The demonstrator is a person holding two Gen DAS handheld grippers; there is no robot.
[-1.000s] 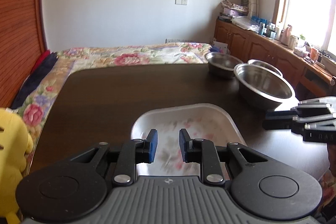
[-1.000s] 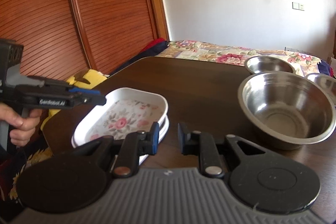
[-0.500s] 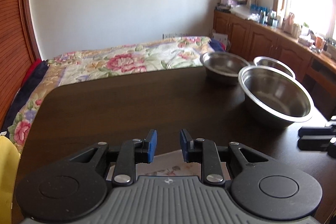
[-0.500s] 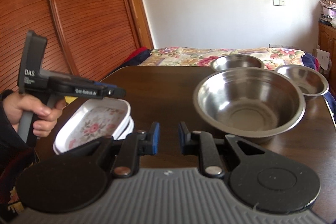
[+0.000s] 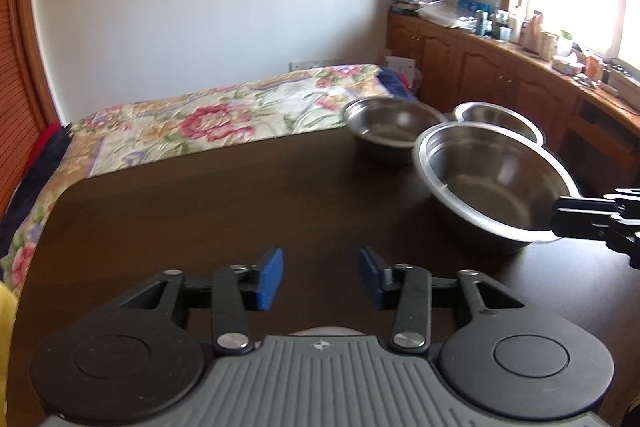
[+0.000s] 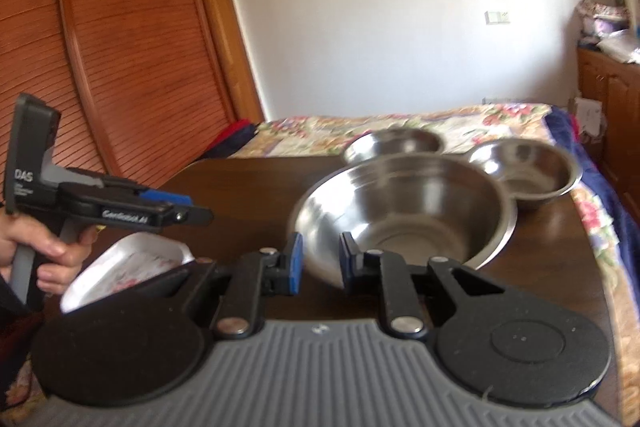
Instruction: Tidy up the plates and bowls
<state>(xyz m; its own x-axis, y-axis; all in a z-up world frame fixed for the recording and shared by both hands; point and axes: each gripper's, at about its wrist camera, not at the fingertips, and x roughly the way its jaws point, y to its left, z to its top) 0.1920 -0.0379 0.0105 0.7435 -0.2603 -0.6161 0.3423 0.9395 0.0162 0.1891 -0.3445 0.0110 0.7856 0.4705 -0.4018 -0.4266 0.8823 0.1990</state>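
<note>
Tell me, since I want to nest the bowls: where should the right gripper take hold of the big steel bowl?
Grip the near rim of the big steel bowl, coming from the front with one finger inside and one outside. Its wall is thin, curved and too wide to span. The right gripper, open, already straddles that edge; two smaller bowls crowd the far side.

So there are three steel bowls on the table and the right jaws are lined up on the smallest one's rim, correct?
Not quite. Three steel bowls, yes, but the right gripper is lined up on the near rim of the largest bowl, as the right wrist view shows. The two smaller bowls sit behind it.
</note>
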